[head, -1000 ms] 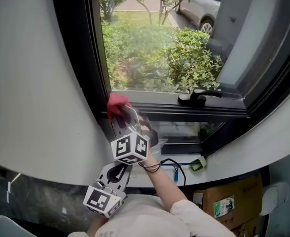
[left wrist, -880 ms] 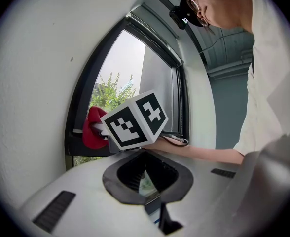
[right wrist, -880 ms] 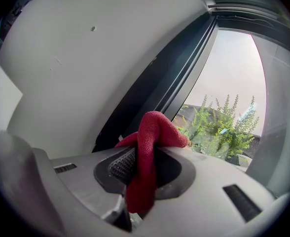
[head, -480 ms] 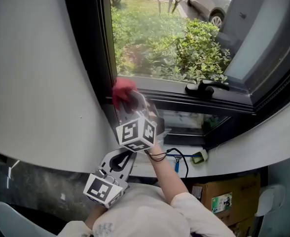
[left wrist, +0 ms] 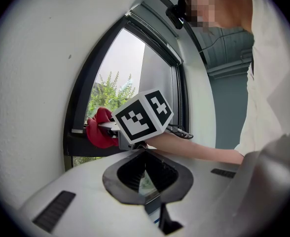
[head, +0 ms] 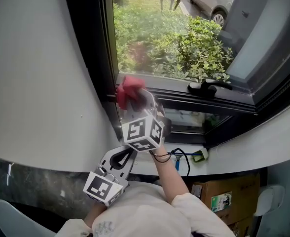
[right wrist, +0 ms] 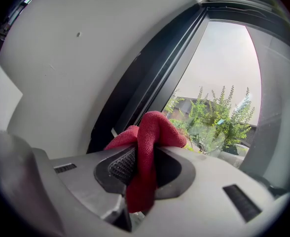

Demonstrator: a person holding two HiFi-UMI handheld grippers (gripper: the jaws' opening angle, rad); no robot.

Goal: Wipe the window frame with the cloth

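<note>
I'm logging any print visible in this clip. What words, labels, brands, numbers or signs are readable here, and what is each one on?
No text can be read in any view.
Sticker on the cardboard box: print too small to read.
Marker cubes: black-and-white square patterns only, no words or numbers.
Parked car: no plate or badge legible.

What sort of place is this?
Likely a room at a ground-level window: a dark window frame in a white wall, shrubs and a parked car outside, a cardboard box below.
</note>
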